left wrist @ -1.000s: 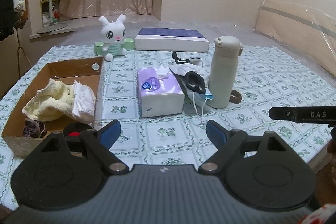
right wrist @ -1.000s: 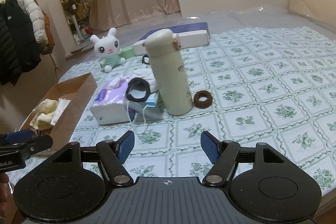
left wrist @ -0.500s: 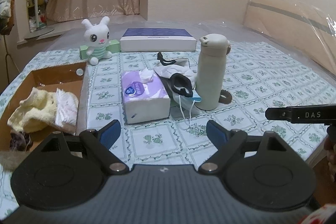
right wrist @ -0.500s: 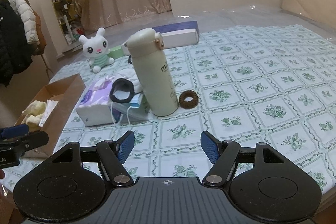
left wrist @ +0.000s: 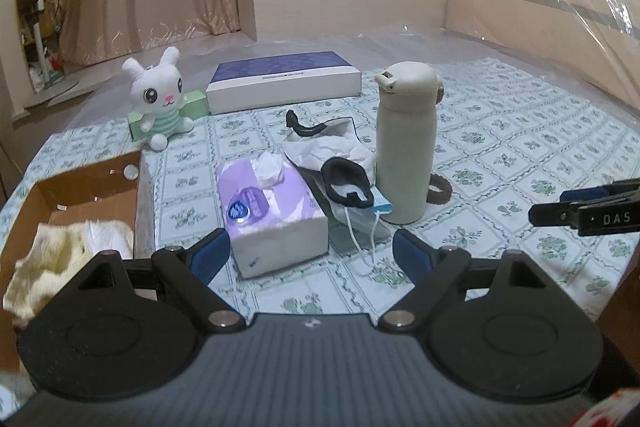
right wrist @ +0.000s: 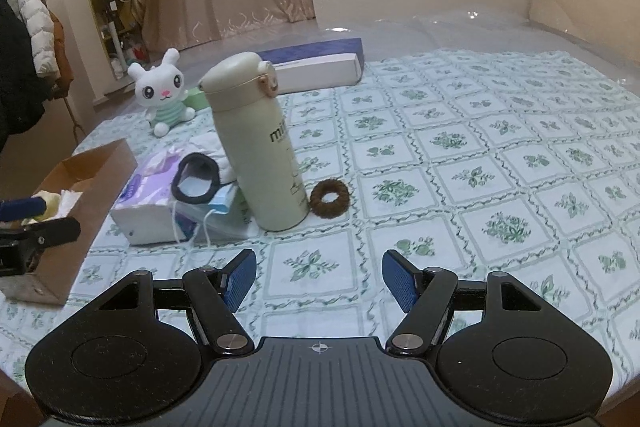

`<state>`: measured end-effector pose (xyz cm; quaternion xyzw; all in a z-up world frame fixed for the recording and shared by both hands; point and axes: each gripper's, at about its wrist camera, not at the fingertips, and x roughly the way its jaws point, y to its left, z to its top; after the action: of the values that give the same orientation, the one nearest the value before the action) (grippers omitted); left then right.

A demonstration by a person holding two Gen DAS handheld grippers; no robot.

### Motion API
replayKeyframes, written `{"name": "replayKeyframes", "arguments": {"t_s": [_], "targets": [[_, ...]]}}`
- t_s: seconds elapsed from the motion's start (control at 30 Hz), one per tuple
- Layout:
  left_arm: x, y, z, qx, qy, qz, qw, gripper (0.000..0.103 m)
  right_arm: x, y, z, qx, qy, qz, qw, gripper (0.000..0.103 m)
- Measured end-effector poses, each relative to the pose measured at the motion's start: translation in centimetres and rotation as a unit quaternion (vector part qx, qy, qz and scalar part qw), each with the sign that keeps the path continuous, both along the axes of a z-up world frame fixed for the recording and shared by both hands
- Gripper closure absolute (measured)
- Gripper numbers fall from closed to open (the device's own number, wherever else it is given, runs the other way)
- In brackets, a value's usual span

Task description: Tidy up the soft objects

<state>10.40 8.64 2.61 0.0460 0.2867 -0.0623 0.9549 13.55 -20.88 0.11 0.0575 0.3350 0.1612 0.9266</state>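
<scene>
My left gripper (left wrist: 310,255) is open and empty above the near table edge, just in front of a purple tissue pack (left wrist: 272,215). A cardboard box (left wrist: 86,187) at the left holds a yellow cloth (left wrist: 52,263) and a white cloth (left wrist: 110,233). A black eye mask (left wrist: 346,183) and a blue face mask (left wrist: 376,207) lie beside the tissue pack. My right gripper (right wrist: 318,277) is open and empty, short of a brown hair scrunchie (right wrist: 330,197). A white plush rabbit (right wrist: 162,93) sits at the far left.
A cream thermos bottle (right wrist: 258,143) stands upright between the masks and the scrunchie. A flat blue and white box (left wrist: 284,79) and a small green box (left wrist: 196,103) lie at the back. White crumpled cloth (left wrist: 328,147) with a black cord lies behind the eye mask.
Both views have shifted to the right along the table: the box and tissue pack slid left in the left wrist view, and the bottle and scrunchie came closer in the right wrist view. Both grippers stayed open.
</scene>
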Motion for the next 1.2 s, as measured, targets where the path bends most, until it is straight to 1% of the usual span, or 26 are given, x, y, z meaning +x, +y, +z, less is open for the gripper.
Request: {"name": "replayKeyframes", "arguments": {"t_s": [0.17, 0.27, 0.5, 0.67, 0.93, 1.2], "targets": [[2.4, 0.0, -0.1, 0.023, -0.004, -0.02, 0.9995, 0.018, 1.7, -0.1, -0.1, -0.012, -0.007, 0.011, 1.0, 0.033], [4.1, 0.0, -0.1, 0.038, -0.004, -0.045, 0.9983, 0.021, 2.8, -0.3, -0.2, -0.02, -0.013, 0.021, 0.999, 0.033], [7.8, -0.7, -0.2, 0.085, -0.001, -0.103, 0.9911, 0.022, 5.6, -0.1, -1.2, -0.053, -0.022, 0.048, 0.997, 0.034], [10.1, -1.4, -0.8, 0.106, -0.001, -0.13, 0.9859, 0.022, 7.8, 0.3, -2.2, -0.081, -0.027, 0.078, 0.993, 0.034], [13.8, -1.9, -1.8, 0.126, 0.008, -0.169, 0.9775, 0.028, 11.6, 1.8, -4.4, -0.123, -0.026, 0.154, 0.98, 0.034], [16.5, -2.4, -2.8, 0.146, 0.014, -0.218, 0.965, 0.028, 14.8, 3.7, -7.0, -0.167, -0.019, 0.235, 0.957, 0.034]]}}
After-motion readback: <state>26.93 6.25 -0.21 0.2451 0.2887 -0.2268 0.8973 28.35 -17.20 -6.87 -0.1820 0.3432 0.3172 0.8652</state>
